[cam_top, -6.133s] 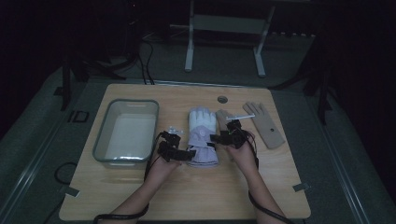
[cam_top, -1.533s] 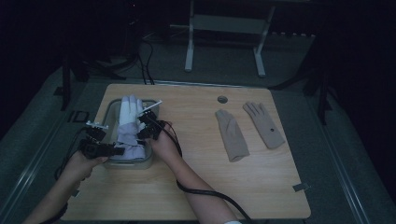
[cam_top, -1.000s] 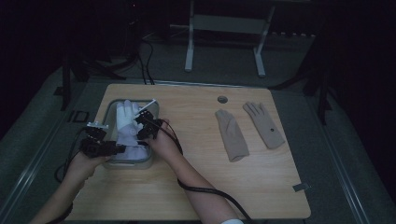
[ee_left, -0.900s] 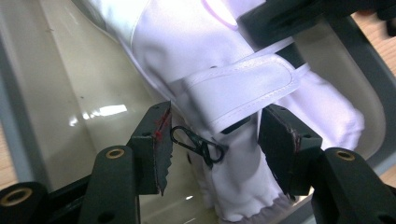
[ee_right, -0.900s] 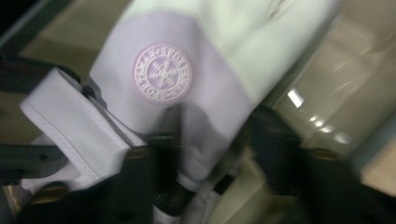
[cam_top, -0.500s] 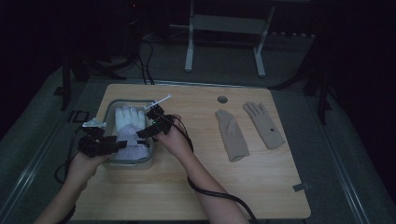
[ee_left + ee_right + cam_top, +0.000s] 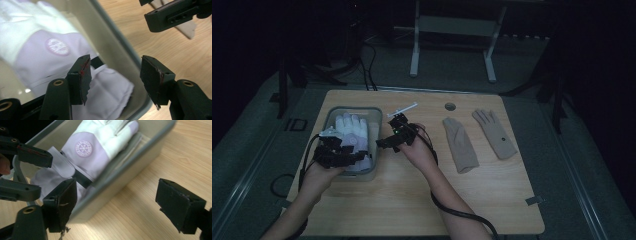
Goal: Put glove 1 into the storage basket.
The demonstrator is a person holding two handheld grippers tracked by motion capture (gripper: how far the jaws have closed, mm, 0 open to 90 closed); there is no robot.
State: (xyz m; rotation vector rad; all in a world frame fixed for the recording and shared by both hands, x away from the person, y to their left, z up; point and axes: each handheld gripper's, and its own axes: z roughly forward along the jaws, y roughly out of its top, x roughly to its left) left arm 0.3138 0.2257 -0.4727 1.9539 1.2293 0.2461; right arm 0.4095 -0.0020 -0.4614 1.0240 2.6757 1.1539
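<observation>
At left of the high view, the white glove [image 7: 353, 137] lies in the grey bin [image 7: 378, 131], both grippers [image 7: 343, 156] [image 7: 388, 141] empty, the right's jaws just opened wide; next likely a tan glove [image 7: 460, 145] at right.

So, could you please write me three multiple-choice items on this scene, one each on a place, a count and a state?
1. Where does the white glove lie?
A. in the grey bin
B. on the floor
C. beside the tan gloves

2. How many tan gloves lie on the table right of the bin?
A. none
B. two
C. four

3. How does the right gripper stand?
A. shut on the white glove
B. shut on the bin's wall
C. open, holding nothing

Answers:
1 A: both gripper views show it inside the bin's walls.
2 B: the high view shows two side by side.
3 C: its fingers stand wide apart over wall and wood.
</observation>
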